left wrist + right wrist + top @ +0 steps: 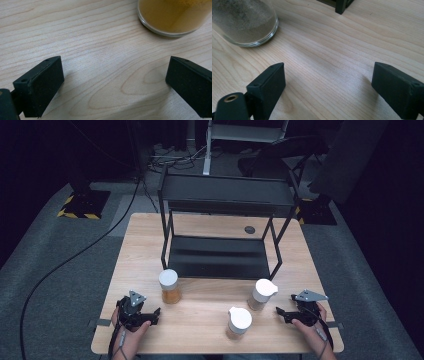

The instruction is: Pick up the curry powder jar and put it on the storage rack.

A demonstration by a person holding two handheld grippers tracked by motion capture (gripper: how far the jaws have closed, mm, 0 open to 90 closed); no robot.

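Jars: I count three white-lidded ones on the worktop (pixel 210 320) — orange jar (pixel 169 286) left, two pale jars (pixel 261 295) (pixel 238 322) right.
Rack: one black rack (pixel 220 227) behind them.
Left gripper (pixel 150 316): spread, empty, near the orange jar.
Right gripper (pixel 281 312): spread, empty, beside the pale pair.

Dark studio: floor cables (pixel 65 260), hazard-taped stand bases (pixel 82 202).

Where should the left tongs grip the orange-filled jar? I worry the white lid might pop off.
Probably best on the glass body of the orange-filled jar, below its white lid. It stands upright, round and straight-walled. Come in level from the near left, where the open left tongs already sit, jaws straddling the widest part.
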